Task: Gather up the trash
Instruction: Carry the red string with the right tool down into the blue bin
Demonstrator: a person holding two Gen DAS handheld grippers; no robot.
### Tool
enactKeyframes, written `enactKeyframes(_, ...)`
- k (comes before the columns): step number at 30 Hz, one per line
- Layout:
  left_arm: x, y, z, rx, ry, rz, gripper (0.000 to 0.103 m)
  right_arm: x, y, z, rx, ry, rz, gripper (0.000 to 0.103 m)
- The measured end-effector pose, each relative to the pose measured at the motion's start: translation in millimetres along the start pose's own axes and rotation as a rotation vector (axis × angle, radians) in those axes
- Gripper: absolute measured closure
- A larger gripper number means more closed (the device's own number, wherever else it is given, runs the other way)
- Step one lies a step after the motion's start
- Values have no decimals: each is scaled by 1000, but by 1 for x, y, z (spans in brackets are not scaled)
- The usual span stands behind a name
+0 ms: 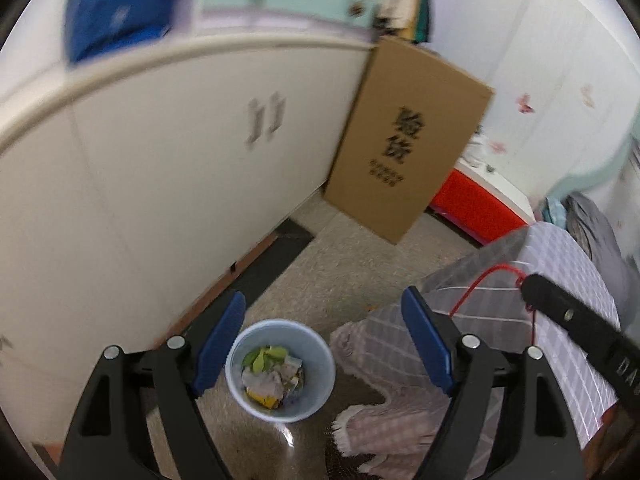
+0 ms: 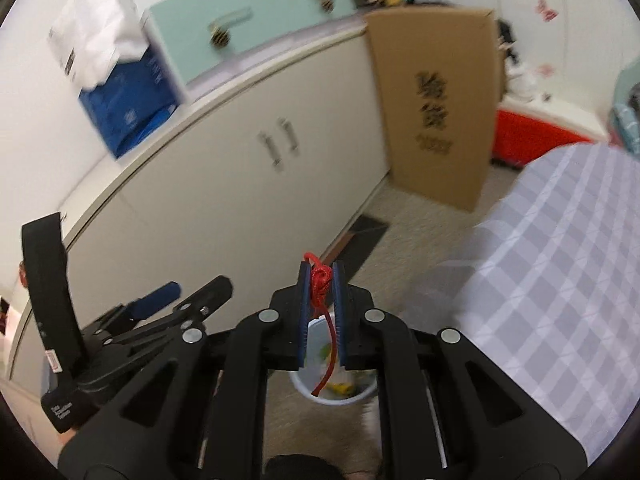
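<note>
A pale blue trash bin [image 1: 280,372] stands on the speckled floor, with green scraps, paper and a yellow bit inside. My left gripper [image 1: 326,340] hangs open above it, with the bin's left rim next to the left blue pad and nothing between the fingers. My right gripper [image 2: 321,270] is shut on a knotted red string [image 2: 320,284] whose loose end dangles over the bin [image 2: 332,394]. In the left wrist view the right gripper [image 1: 530,288] comes in from the right, the red string [image 1: 486,280] looping under it. The left gripper [image 2: 192,290] shows at lower left in the right wrist view.
White cabinet doors [image 1: 160,168] run along the left. A tall cardboard box [image 1: 408,136] leans at the cabinet's end, with a red crate [image 1: 476,204] behind it. A bed with a grey checked sheet [image 2: 560,260] fills the right. A pink checked cloth [image 1: 392,420] lies beside the bin.
</note>
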State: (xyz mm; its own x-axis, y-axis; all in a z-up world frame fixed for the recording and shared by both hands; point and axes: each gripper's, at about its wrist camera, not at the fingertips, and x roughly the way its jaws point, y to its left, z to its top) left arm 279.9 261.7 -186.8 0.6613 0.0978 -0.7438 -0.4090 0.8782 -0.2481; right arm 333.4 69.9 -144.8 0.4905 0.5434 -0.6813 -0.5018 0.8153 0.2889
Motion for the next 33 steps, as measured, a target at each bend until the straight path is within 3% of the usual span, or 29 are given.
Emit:
enactKeyframes(8, 73, 90, -35, -92, 129, 91, 25, 117, 30, -51, 1, 190, 1, 92)
enactKeyframes(21, 252, 175, -147, -220, 400, 230, 25, 285, -8, -164, 62, 500, -98, 92)
enactKeyframes(28, 321, 209, -217, -325, 542, 280, 25, 344, -39, -215, 110, 627, -121, 92)
enactKeyframes(33, 350, 215, -250, -374, 599, 271, 39, 367, -56, -233, 130, 665, -140, 92)
